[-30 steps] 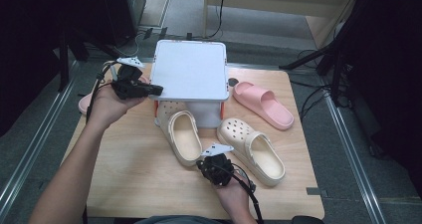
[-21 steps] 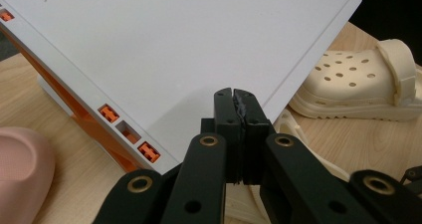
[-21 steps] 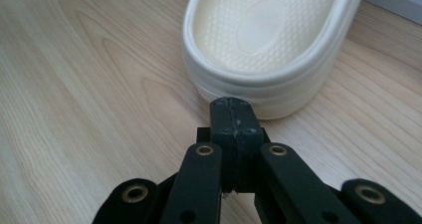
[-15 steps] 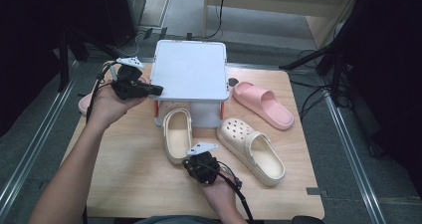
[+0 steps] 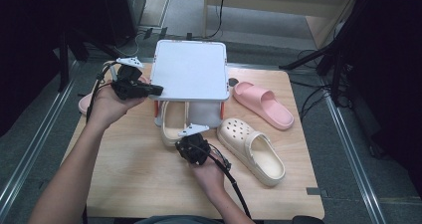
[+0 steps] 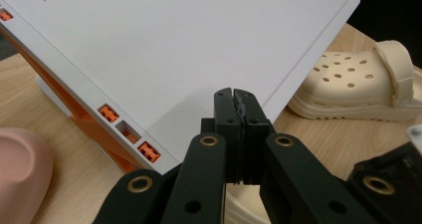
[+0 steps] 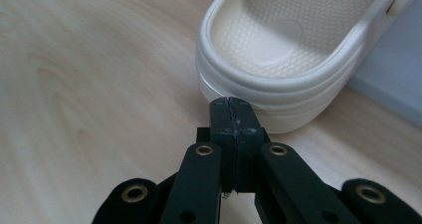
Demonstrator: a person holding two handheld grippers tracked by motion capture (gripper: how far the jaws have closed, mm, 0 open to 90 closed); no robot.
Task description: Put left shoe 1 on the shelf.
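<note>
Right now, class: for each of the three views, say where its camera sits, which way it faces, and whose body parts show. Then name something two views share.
High view: above the person's side, looking forward and down on the wooden table; both forearms, left gripper, right gripper.
Left gripper view: rides the left gripper, shut, facing the white rack top.
Right gripper view: rides the right gripper, shut, facing the cream clog's heel.
Shared: the high view shows that clog under the rack.

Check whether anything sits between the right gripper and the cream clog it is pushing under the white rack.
Nothing visible does. The right gripper, jaws shut, sits right at the heel of the cream clog, whose toe end lies under the white rack. Bare table lies beside it.
</note>
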